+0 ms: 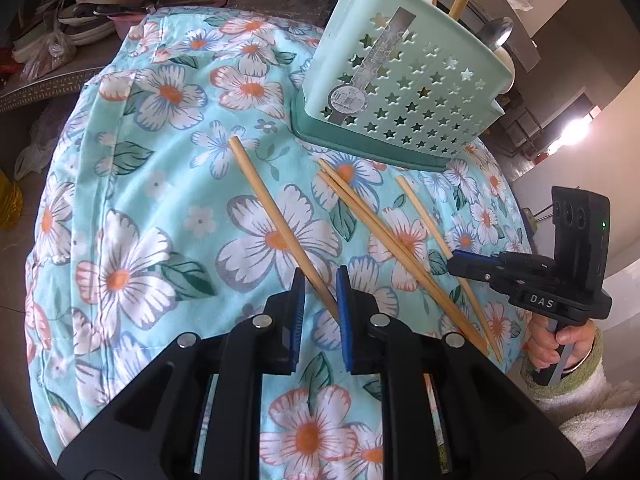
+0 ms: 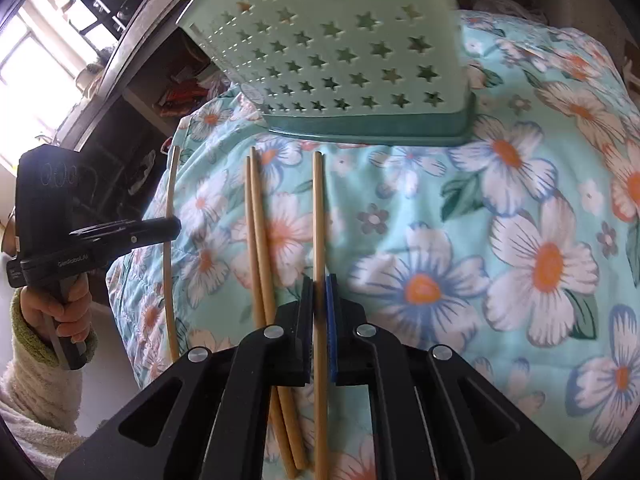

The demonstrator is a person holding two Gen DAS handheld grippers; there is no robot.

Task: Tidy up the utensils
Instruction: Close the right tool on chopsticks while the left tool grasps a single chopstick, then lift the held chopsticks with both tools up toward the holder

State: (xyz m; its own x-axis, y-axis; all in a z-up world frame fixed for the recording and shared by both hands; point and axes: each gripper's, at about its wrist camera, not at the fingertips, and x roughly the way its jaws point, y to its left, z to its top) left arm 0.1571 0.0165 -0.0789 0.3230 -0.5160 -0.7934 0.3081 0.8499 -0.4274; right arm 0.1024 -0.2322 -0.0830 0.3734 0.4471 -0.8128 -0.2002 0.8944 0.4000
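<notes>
Several bamboo chopsticks lie on a floral cloth (image 1: pixel 132 208) in front of a mint green star-holed utensil holder (image 1: pixel 404 92), which holds chopsticks and a spoon (image 1: pixel 494 32). My left gripper (image 1: pixel 320 280) is part open, its pads either side of one chopstick (image 1: pixel 276 220). It shows at the left of the right wrist view (image 2: pixel 176 228). My right gripper (image 2: pixel 320 284) is shut on another chopstick (image 2: pixel 319 208), beside a crossed pair (image 2: pixel 256 232). It shows at the right of the left wrist view (image 1: pixel 452 258). The holder also shows in the right wrist view (image 2: pixel 340 60).
Stacked plates and bags (image 1: pixel 84 20) sit on a counter at the back left. A dark shelf and a bright window (image 2: pixel 24 52) are beyond the table's far side. One chopstick (image 2: pixel 170 256) lies along the cloth's edge.
</notes>
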